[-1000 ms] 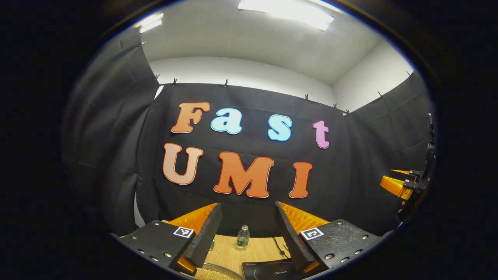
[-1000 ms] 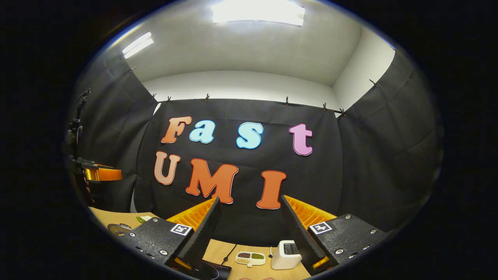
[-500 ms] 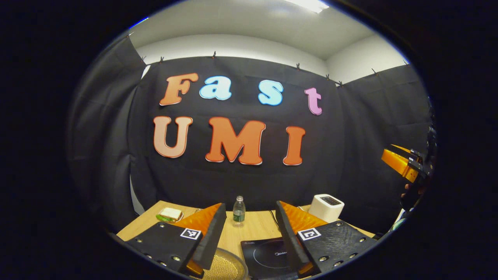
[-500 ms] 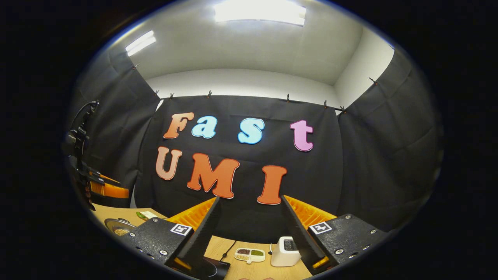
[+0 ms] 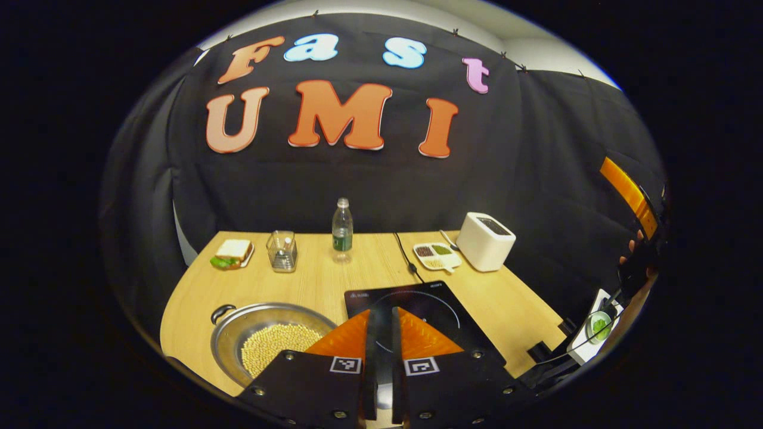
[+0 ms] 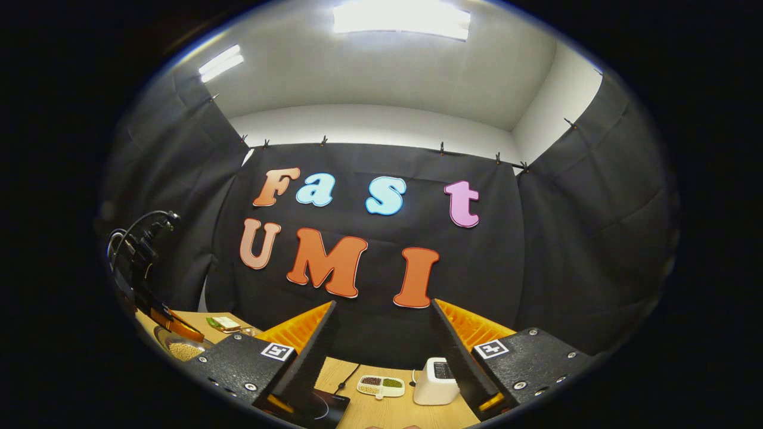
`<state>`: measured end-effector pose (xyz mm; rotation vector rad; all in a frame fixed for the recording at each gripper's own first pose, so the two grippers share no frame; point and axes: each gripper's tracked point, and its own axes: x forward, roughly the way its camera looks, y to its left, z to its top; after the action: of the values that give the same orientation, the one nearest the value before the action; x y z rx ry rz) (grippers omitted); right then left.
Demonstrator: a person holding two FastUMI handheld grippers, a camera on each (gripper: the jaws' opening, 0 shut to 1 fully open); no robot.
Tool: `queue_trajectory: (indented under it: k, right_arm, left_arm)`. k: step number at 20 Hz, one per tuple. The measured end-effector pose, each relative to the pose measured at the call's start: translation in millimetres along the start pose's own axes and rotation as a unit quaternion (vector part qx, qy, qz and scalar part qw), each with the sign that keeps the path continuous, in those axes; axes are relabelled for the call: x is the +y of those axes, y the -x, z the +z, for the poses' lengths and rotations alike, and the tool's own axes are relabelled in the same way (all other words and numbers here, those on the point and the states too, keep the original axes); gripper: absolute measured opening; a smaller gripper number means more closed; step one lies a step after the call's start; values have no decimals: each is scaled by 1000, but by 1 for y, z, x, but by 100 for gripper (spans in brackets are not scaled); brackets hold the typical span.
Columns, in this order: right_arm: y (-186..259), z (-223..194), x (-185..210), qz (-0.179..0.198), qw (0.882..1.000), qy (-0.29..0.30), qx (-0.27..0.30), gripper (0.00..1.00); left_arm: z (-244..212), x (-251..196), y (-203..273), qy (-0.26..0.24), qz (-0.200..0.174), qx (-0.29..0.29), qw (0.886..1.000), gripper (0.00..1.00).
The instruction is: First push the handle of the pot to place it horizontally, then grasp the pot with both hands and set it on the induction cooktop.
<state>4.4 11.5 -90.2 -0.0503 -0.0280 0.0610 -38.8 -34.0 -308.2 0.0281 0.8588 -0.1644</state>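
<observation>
1. The left tool [image 5: 380, 333] has tipped down toward the surface [image 5: 310, 280] and its fingers, spread a moment ago, are now pressed together with nothing between them: ready, by my judgement, for pushing.
2. The pot [image 5: 265, 339], holding pale beans, sits near the surface's front left corner, just beside the induction cooktop [image 5: 417, 310]; its handle [image 5: 222, 311] points toward the back left, so the push is not yet done.
3. The right tool [image 6: 381, 345] remains raised with fingers spread wide and empty, aimed at the booth wall.
4. A bottle [image 5: 341, 225] and a toaster [image 5: 486, 241] stand along the far edge.
</observation>
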Motion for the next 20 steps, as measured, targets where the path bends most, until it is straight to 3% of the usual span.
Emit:
queue_trajectory:
  k: [2,4,8,15,20]
  right_arm:
    - [1,-9,-3,-4,1000,1,5,97]
    - [0,-21,-3,-5,1000,-4,13,94]
    - [2,-43,-3,-2,1000,-3,29,94]
    - [3,-67,2,-4,999,10,37,94]
    - [4,-76,5,-3,999,10,43,94]
  left_arm:
    - [-23,-3,-9,22,-13,39,999,11]
    - [-53,-7,-13,48,-19,89,995,4]
    - [-99,-8,-22,88,-16,169,982,4]
    - [-146,7,-29,133,0,223,966,4]
    - [-144,13,-50,175,-2,222,959,4]
